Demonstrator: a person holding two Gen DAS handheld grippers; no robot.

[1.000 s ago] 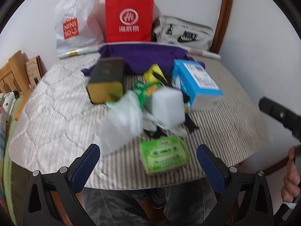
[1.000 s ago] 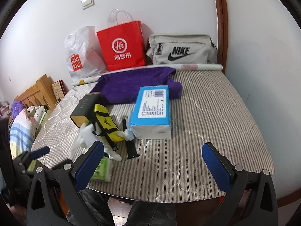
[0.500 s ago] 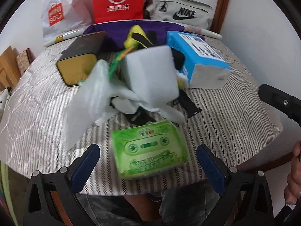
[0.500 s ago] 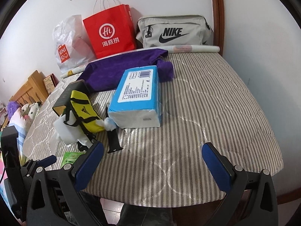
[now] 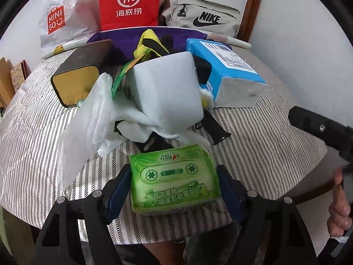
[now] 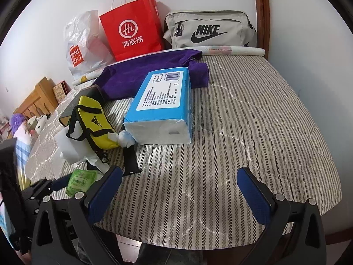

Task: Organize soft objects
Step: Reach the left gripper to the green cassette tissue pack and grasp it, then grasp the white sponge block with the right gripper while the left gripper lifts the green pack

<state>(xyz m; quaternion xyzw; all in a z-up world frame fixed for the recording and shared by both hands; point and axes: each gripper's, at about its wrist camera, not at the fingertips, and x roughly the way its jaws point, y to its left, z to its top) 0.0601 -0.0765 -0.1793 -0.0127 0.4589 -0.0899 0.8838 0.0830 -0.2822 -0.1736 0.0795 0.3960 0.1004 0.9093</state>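
Note:
A green tissue pack (image 5: 174, 181) lies near the table's front edge, also visible low left in the right wrist view (image 6: 80, 181). My left gripper (image 5: 174, 176) straddles it; its jaws are closing and the blue pads lie against the pack's two sides. Behind it sits a white sponge block (image 5: 167, 95) on crumpled white cloth (image 5: 97, 114), with a yellow pouch (image 6: 94, 121), a blue tissue pack (image 6: 163, 106) and a purple towel (image 6: 150, 72). My right gripper (image 6: 178, 176) hangs open over bare striped cloth, holding nothing.
A black and gold box (image 5: 81, 75) stands at the left, and a black strap (image 6: 130, 159) lies by the pile. Against the wall stand a red paper bag (image 6: 132, 31), a white plastic bag (image 6: 83, 44) and a grey Nike bag (image 6: 209, 31). A hand (image 5: 339, 205) shows at the right edge.
My left gripper dropped toward the green tissue pack and its jaws narrowed from wide apart to the pack's sides. The right gripper sank closer to the table.

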